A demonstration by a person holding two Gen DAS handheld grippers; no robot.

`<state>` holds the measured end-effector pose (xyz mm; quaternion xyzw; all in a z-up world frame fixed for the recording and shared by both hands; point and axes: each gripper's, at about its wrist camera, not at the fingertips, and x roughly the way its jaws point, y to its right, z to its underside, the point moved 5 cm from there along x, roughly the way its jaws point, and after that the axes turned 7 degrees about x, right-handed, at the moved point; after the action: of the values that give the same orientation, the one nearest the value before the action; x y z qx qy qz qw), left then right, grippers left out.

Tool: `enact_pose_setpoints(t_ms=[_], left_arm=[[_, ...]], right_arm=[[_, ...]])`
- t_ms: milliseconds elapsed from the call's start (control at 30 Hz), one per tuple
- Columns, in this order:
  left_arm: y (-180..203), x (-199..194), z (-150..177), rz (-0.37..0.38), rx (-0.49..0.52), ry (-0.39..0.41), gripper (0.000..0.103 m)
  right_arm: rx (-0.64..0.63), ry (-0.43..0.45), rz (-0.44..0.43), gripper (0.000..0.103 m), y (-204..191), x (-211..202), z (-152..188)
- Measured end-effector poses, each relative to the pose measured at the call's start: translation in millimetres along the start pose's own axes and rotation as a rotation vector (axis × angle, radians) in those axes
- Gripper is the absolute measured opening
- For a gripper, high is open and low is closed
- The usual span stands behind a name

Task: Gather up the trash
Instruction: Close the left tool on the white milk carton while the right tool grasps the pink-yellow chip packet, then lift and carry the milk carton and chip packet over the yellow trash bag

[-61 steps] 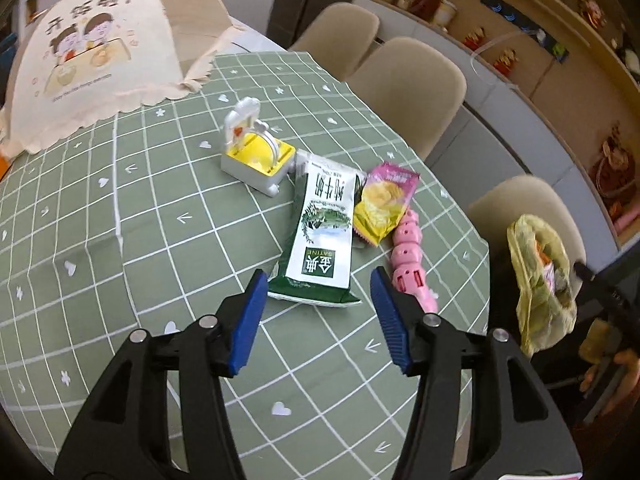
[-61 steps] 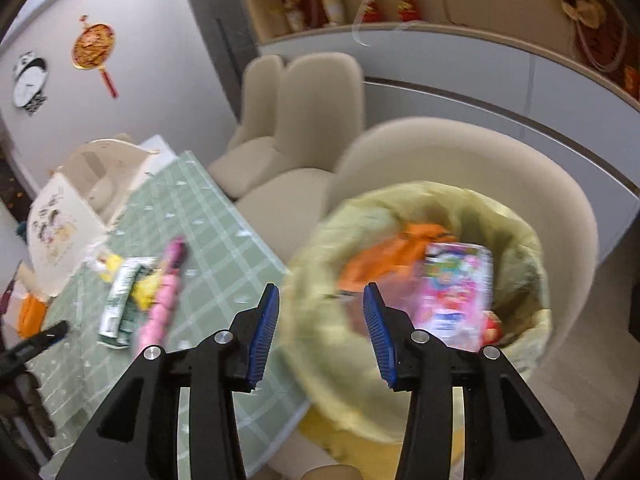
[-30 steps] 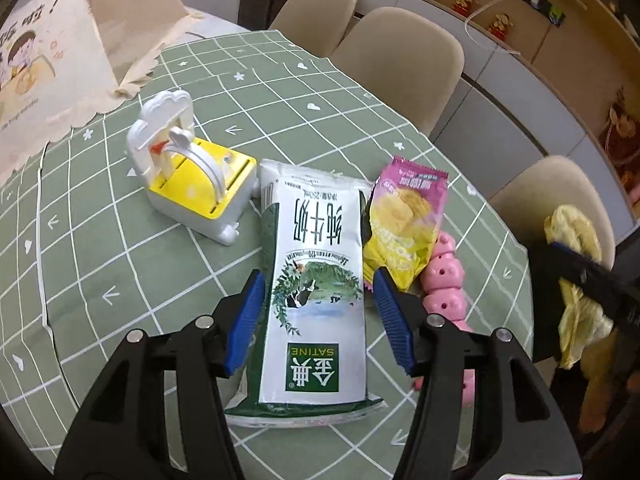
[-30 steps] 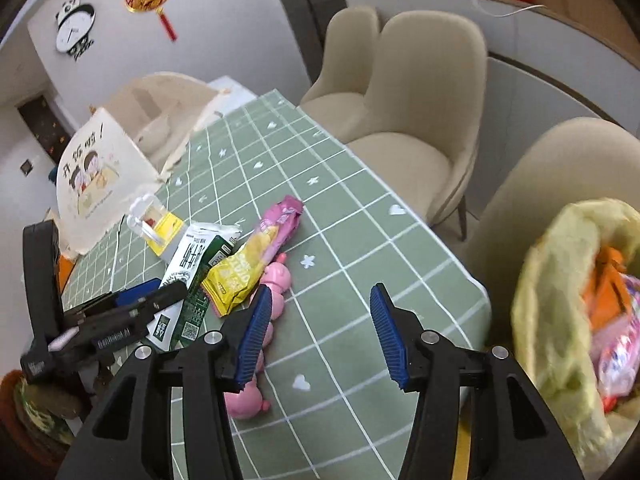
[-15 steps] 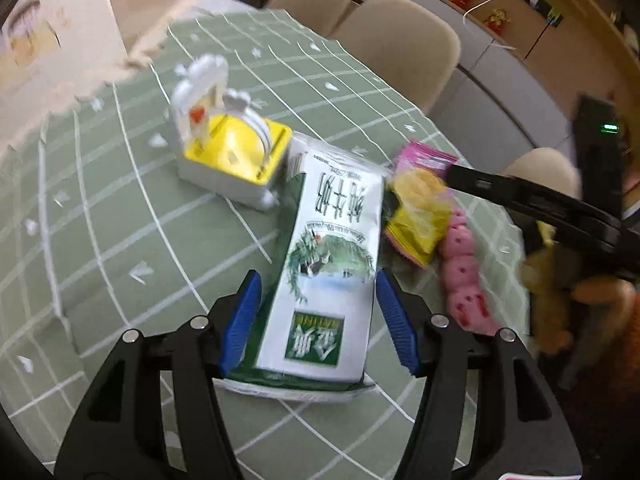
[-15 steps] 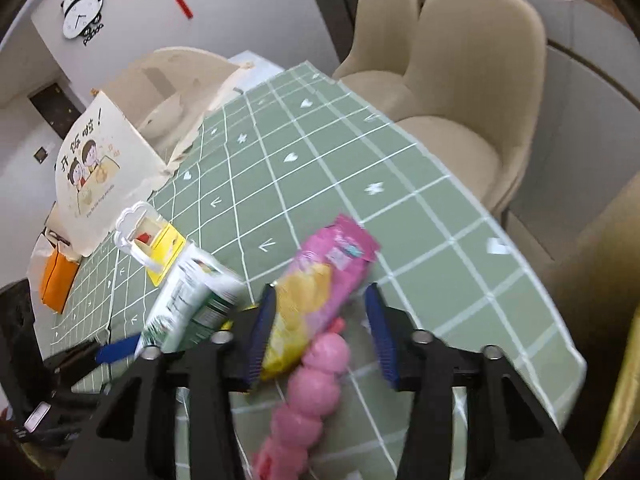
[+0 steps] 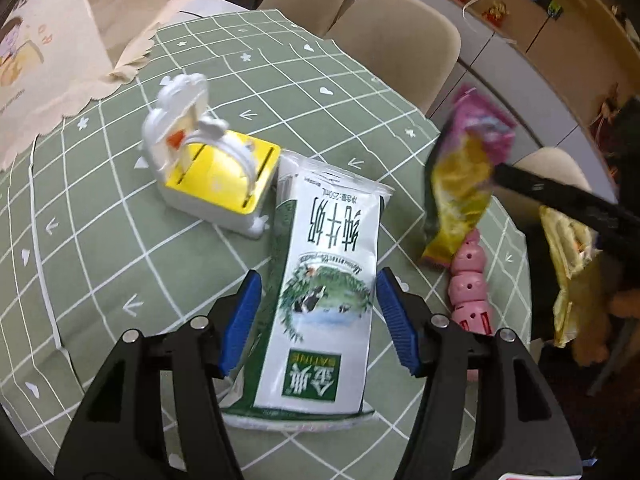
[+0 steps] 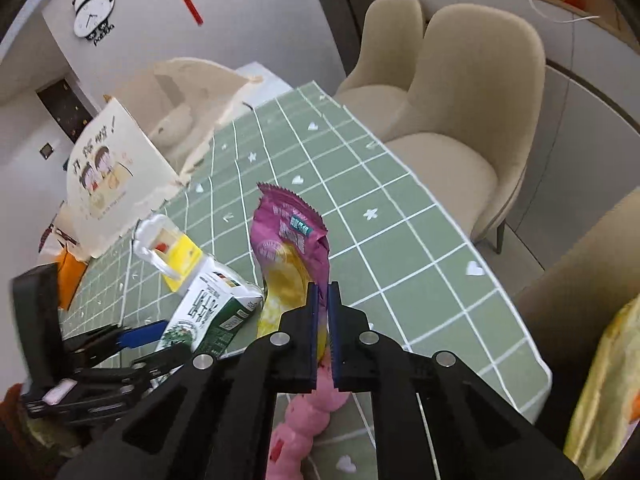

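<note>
My right gripper (image 8: 324, 300) is shut on a pink and yellow snack wrapper (image 8: 290, 248) and holds it lifted above the green table; the wrapper also shows raised in the left wrist view (image 7: 464, 176). My left gripper (image 7: 318, 320) is open, its blue pads on either side of a white and green milk carton (image 7: 328, 284) that lies flat on the table. The carton also shows in the right wrist view (image 8: 208, 304). A yellow trash bag (image 7: 568, 256) hangs off the table's right edge and also shows in the right wrist view (image 8: 604, 392).
A white and yellow toy box (image 7: 212, 176) stands left of the carton. A pink beaded toy (image 7: 468, 284) lies to its right, near the table edge. A cream food cover (image 7: 44, 64) sits at the far left. Beige chairs (image 7: 392, 44) ring the table.
My right gripper closed on the snack wrapper and lifted it off the table. My left gripper moved in so that its pads flank the milk carton.
</note>
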<state>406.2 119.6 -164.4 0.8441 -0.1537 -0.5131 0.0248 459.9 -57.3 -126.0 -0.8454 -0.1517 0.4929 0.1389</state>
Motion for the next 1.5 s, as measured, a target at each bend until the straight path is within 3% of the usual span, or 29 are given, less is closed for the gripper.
enact_pose_setpoints(t_ms=[133, 267, 500, 567, 633, 933, 1100, 1167, 1200, 1300, 1500], left_arm=[[2, 10, 0, -0.036, 0.01, -0.043, 0.057], [0, 6, 5, -0.007, -0.028, -0.062, 0.054], [-7, -14, 25, -0.005, -0.094, -0.06, 0.052], [-7, -16, 30, -0.012, -0.088, -0.06, 0.052], [-7, -17, 32, -0.023, -0.073, -0.059, 0.052], [-7, -19, 34, 0.01, -0.065, -0.057, 0.052], [-12, -18, 32, 0.015, -0.064, -0.057, 0.052], [-12, -18, 32, 0.012, -0.063, -0.059, 0.052], [-12, -17, 32, 0.008, -0.061, -0.06, 0.052], [-8, -16, 32, 0.0, -0.052, -0.064, 0.052], [-5, -9, 30, 0.005, -0.051, -0.076, 0.053]], right_arm=[[-0.001, 0.022, 0.008, 0.007, 2, -16, 3], [0.012, 0.009, -0.011, 0.007, 4, -19, 8], [-0.054, -0.059, -0.047, 0.008, -13, 17, 8], [-0.063, -0.065, -0.02, 0.019, -13, 33, 6], [-0.054, -0.092, -0.026, 0.037, -14, 46, 5], [-0.007, -0.115, 0.065, 0.038, -7, 85, 1], [-0.056, -0.143, 0.052, 0.038, -19, 92, -1], [-0.093, -0.172, 0.02, 0.019, -26, 97, 0], [-0.092, -0.182, 0.008, 0.017, -28, 98, 0], [-0.09, -0.143, -0.011, 0.008, -31, 83, -2], [-0.072, -0.042, 0.01, 0.007, -19, 28, -7]])
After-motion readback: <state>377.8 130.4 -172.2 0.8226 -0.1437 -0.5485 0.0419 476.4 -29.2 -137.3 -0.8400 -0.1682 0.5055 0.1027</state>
